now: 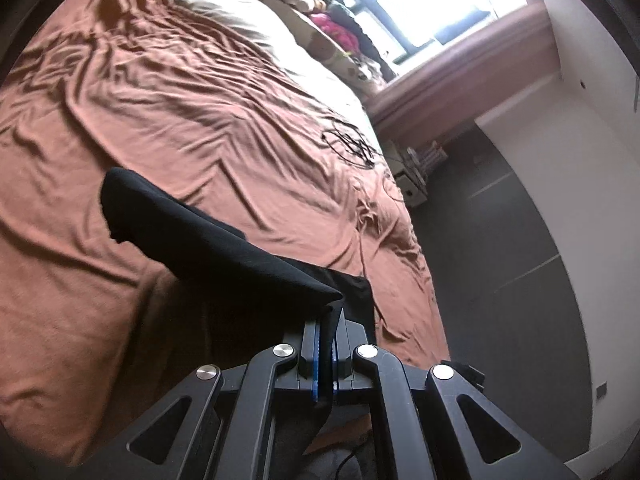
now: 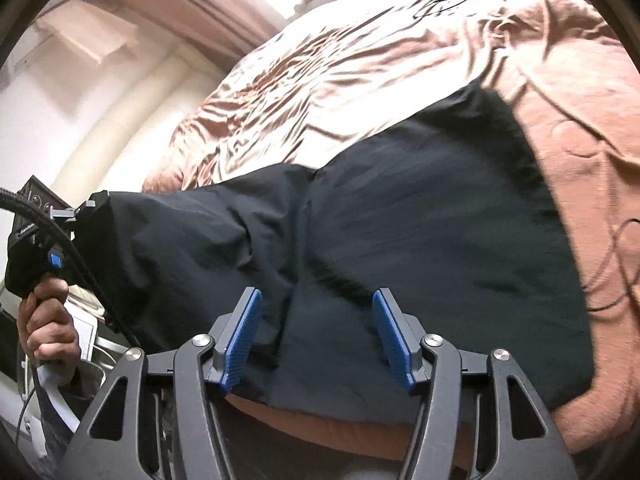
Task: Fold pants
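Observation:
The black pants (image 2: 400, 240) lie partly on the brown bed sheet (image 2: 580, 128), one end lifted at the left. My left gripper (image 1: 327, 344) is shut on an edge of the pants (image 1: 224, 240), holding the cloth above the sheet (image 1: 160, 100). In the right wrist view the left gripper body (image 2: 36, 240) shows at the left, held by a hand, with the cloth hanging from it. My right gripper (image 2: 316, 332) is open, its blue pads (image 2: 244, 332) spread just above the near part of the pants, holding nothing.
Black cables (image 1: 352, 144) lie on the sheet near the bed's far edge. A window (image 1: 420, 0) with clothes on its sill is beyond the bed. Dark floor (image 1: 500, 240) and a white wall (image 1: 600, 160) lie to the right of the bed.

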`<state>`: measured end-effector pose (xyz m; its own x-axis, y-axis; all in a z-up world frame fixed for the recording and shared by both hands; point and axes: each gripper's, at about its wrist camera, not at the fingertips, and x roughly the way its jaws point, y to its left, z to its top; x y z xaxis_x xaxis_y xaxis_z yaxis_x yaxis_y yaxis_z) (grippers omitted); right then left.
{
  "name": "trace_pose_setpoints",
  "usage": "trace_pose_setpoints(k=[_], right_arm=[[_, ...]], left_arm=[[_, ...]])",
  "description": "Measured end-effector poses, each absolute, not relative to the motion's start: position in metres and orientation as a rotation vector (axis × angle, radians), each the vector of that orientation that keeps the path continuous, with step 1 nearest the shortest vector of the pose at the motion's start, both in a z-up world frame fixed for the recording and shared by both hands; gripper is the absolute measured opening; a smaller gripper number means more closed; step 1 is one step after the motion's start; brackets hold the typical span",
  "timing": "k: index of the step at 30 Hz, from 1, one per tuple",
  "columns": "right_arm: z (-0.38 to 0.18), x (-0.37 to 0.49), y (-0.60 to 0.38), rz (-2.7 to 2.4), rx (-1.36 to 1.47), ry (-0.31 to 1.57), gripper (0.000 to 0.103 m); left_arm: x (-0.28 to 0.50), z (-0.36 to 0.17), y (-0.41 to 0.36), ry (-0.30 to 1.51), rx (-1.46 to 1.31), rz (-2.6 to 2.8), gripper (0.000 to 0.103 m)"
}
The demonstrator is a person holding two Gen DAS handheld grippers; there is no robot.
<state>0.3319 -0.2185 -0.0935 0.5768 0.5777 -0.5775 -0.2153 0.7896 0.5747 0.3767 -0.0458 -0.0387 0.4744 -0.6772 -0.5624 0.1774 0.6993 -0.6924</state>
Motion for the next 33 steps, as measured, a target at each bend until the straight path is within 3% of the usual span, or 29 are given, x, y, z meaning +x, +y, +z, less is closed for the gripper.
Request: trace_pose_setpoints(k=[17, 33], right_arm=[[-0.091, 0.268, -0.320, 0.398, 0.633, 0.739, 0.056], [-0.105, 0.222, -0.387, 0.328, 0.743, 0.719, 0.056]], left_arm=[[0.397, -0.050, -0.196, 1.070, -0.437, -0.717, 0.003], [0.385, -0.139, -0.298, 1.267, -0.376, -0.804, 0.003]])
